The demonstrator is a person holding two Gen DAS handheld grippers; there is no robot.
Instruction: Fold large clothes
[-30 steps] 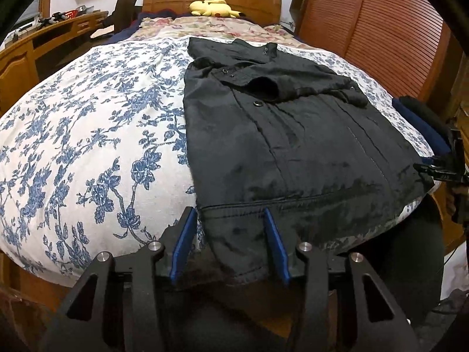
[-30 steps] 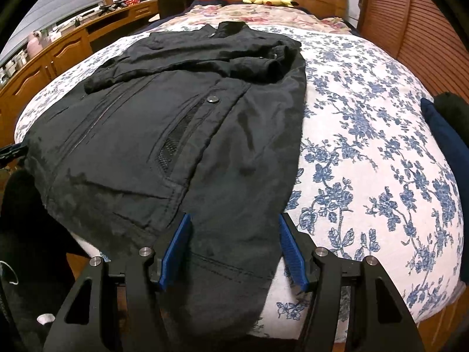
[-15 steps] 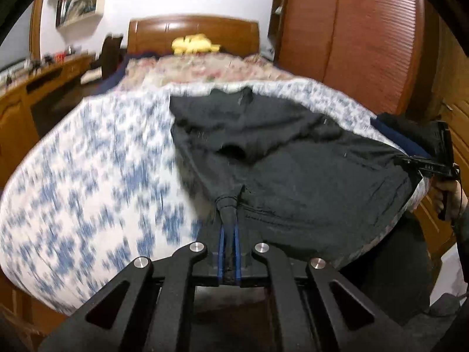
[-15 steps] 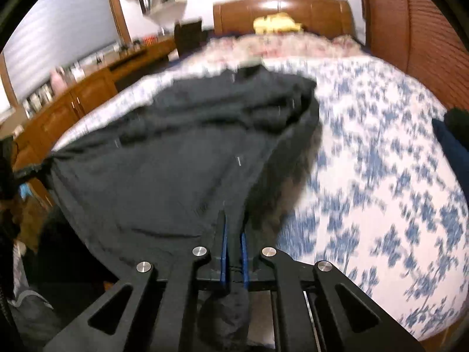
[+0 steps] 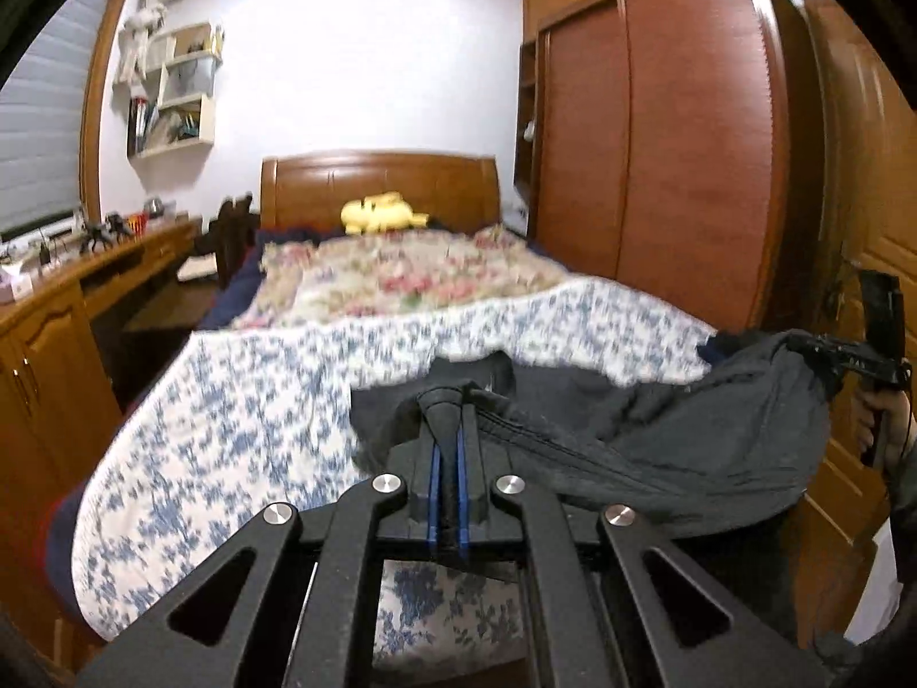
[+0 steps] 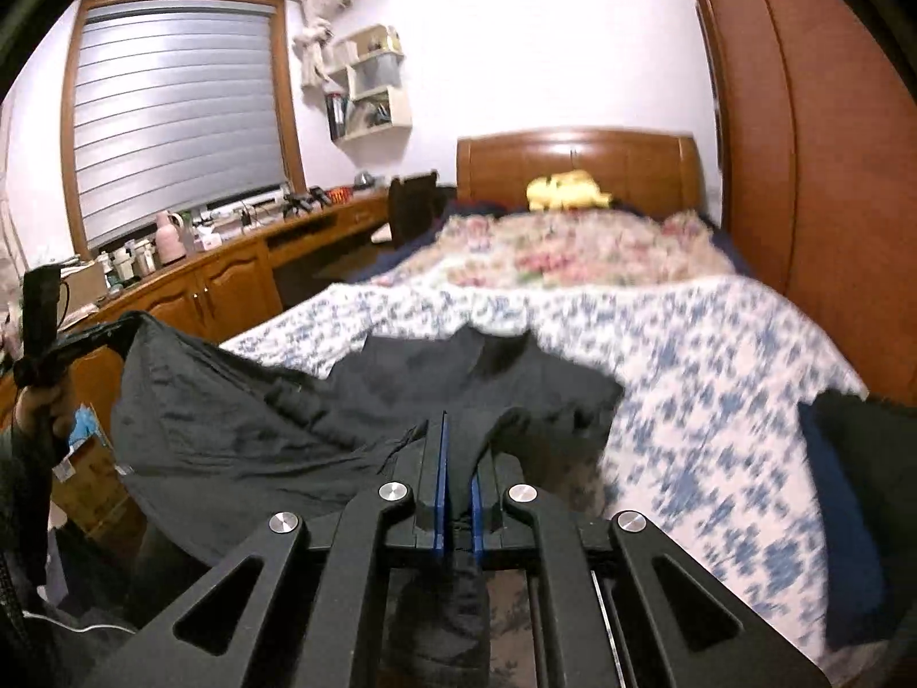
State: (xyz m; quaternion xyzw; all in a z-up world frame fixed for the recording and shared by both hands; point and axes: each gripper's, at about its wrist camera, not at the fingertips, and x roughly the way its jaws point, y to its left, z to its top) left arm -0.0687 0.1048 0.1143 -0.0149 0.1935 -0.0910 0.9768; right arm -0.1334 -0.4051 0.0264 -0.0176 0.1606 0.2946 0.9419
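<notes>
Between my left gripper's (image 5: 449, 447) blue pads, which a second ago stood wide apart over the hem, a bunched corner of the black jacket (image 5: 659, 430) is now pinched tight, the jaws fully closed on cloth. My right gripper (image 6: 457, 458) has done the same: its jaws are clamped on the other hem corner, with a tail of fabric hanging down behind the pads.

Just ahead of both grippers the hem has come up off the blue floral quilt (image 5: 240, 401), where it lay flat before. The jacket now sags like a hammock between my two grips, its lower half in the air and its collar end resting on the quilt a little further forward. Out to the right of my left gripper I can see my right hand (image 5: 882, 418) on its handle, holding the far corner at about the same height, so the hem looks level.

Beyond the jacket lie the flowered bedspread (image 5: 401, 281), a yellow plush toy (image 5: 381, 212) and the wooden headboard (image 5: 378, 180).

I judge both grips secure and the fold begun: next the hem should travel forward over the collar end, keeping the cloth taut so it lands without creases.
</notes>
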